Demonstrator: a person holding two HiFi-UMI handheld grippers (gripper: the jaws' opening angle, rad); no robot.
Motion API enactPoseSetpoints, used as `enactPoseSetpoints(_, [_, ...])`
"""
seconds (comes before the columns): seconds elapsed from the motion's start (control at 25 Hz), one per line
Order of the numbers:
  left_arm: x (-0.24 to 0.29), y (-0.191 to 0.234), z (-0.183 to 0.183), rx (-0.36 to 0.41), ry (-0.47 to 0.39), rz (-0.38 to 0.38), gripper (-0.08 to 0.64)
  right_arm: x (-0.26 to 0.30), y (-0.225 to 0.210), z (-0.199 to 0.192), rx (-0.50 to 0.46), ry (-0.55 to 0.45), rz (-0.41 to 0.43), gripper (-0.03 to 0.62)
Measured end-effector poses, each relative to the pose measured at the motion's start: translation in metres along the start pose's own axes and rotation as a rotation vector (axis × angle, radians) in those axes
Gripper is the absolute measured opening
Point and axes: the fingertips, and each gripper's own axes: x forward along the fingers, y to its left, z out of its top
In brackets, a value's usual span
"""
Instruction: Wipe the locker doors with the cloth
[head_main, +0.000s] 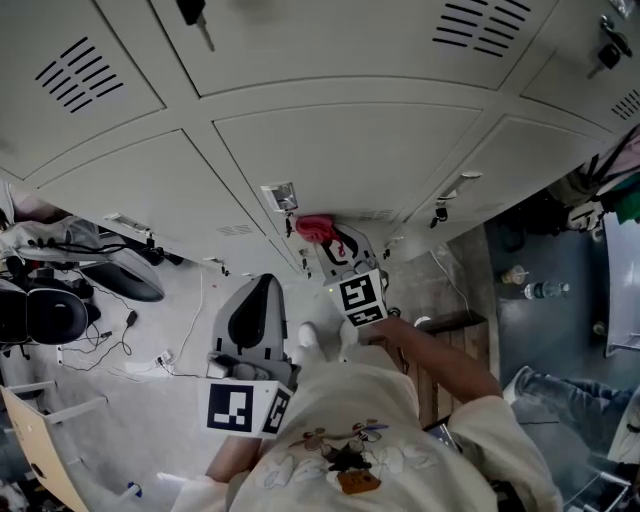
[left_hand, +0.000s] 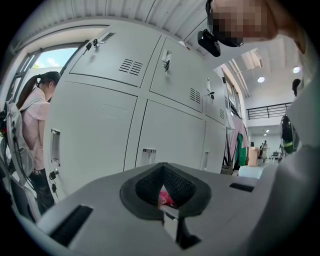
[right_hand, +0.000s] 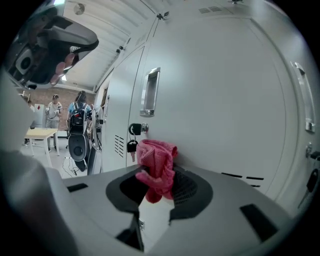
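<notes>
We hold the cloth (right_hand: 157, 167) in our right gripper (right_hand: 157, 186) against the locker door (right_hand: 220, 100), below its handle (right_hand: 150, 92). Our left gripper (head_main: 255, 320) sits left of it, farther back.

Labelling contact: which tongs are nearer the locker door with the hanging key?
Right. Right tongs hold the pink cloth up at that door, beside the key; left tongs sit back from the lockers, near the person's torso.
</notes>
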Motion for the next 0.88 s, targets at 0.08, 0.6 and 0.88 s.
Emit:
enactPoseSetpoints(0.08, [0.002, -0.003, 0.0, 0.0, 0.001, -0.009, 0.006, -0.005, -0.008, -0.003, 0.001, 0.003, -0.017, 0.11])
enactPoseSetpoints(0.6, [0.011, -0.017, -0.003, 0.007, 0.006, -0.044, 0.006, -0.032, -0.049, -0.014, 0.02, 0.016, -0.108, 0.11])
enactPoseSetpoints(0.88, [0.01, -0.02, -0.005, 0.003, 0.004, -0.045, 0.006, -0.051, -0.077, -0.022, 0.032, 0.035, -0.158, 0.11])
